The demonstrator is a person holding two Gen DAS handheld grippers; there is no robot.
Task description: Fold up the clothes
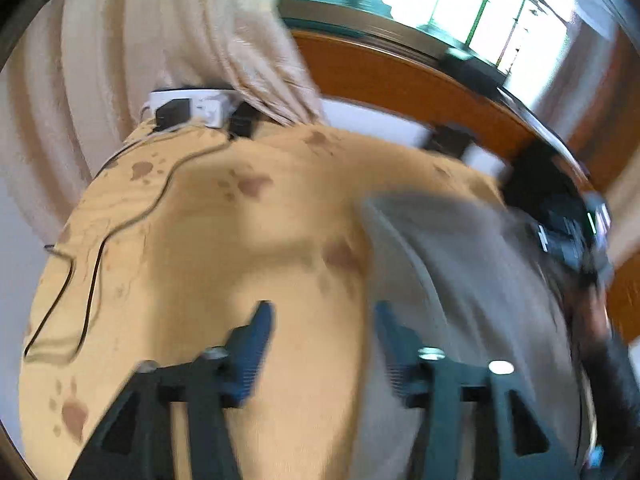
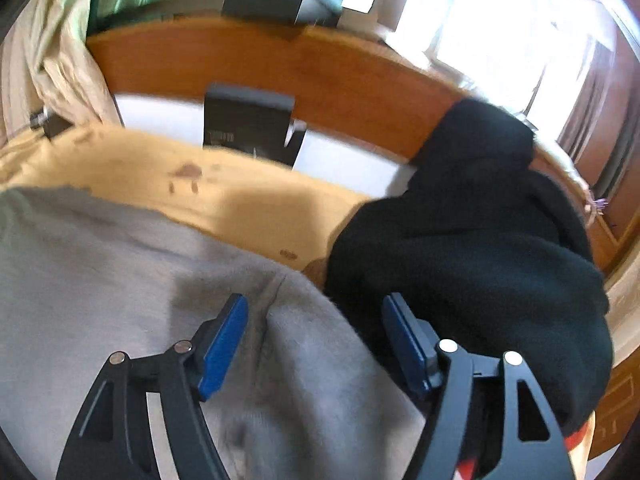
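Observation:
A grey garment (image 2: 120,272) lies spread on a yellow paw-print bedspread (image 2: 248,204). It also shows in the left wrist view (image 1: 452,264), at the right of the bedspread (image 1: 224,240). A black garment (image 2: 472,240) is heaped at the right. My right gripper (image 2: 314,320) is open and empty, just above a fold at the grey garment's right edge, beside the black heap. My left gripper (image 1: 324,324) is open and empty over the grey garment's left edge. The right gripper body (image 1: 572,236) shows blurred at the far right of the left wrist view.
An orange wooden headboard (image 2: 320,76) runs along the back. A beige curtain (image 1: 168,28) hangs at the left. A white power strip (image 1: 192,106) and a black cable (image 1: 96,264) lie on the bedspread's left part. Dark boxes (image 2: 248,120) stand by the headboard.

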